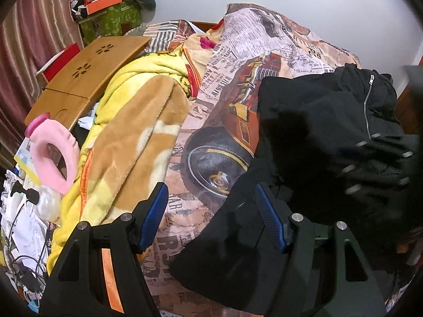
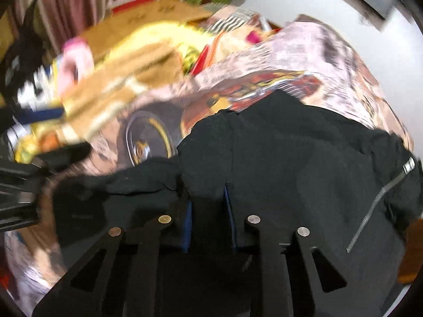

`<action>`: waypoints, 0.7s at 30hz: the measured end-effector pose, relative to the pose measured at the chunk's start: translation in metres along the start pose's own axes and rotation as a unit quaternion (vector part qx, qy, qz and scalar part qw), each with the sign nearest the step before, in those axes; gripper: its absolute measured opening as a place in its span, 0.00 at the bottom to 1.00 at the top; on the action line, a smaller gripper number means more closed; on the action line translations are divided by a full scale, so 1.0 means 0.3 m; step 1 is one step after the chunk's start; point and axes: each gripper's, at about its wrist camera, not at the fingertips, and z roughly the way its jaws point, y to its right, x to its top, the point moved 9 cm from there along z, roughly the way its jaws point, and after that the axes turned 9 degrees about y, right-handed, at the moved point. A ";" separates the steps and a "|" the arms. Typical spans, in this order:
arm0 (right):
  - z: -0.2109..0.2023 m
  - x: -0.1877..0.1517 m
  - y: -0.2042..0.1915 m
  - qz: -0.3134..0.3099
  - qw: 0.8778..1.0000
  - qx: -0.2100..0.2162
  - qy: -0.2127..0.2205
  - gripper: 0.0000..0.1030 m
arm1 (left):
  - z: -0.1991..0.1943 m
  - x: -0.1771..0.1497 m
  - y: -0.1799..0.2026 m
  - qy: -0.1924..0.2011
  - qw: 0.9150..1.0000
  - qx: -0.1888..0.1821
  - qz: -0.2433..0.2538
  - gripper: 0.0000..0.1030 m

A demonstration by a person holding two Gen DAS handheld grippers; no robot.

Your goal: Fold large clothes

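A black zip-up jacket [image 1: 325,121] lies crumpled on a bed under a newspaper-and-car print quilt [image 1: 219,137]. In the left wrist view my left gripper [image 1: 211,195] hangs open just above the jacket's near left edge. Its blue pads [image 1: 156,211] stand wide apart and nothing is pressed between them. In the right wrist view, which is blurred, my right gripper [image 2: 207,202] is shut on a fold of the jacket [image 2: 290,163]. Black cloth fills the narrow gap between its fingers. The silver zipper [image 2: 375,206] runs down the right side.
A yellow and brown fleece blanket [image 1: 132,132] is heaped left of the jacket. Beyond it stand a wooden lap table [image 1: 87,74], a pink ring cushion [image 1: 58,153] and cables and papers [image 1: 21,227]. A white wall [image 1: 317,8] lies behind the bed.
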 end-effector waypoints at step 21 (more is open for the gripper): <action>-0.632 -0.159 0.711 0.357 0.909 -0.094 0.193 0.14 | -0.047 0.055 0.290 0.017 0.996 -0.039 0.072 0.65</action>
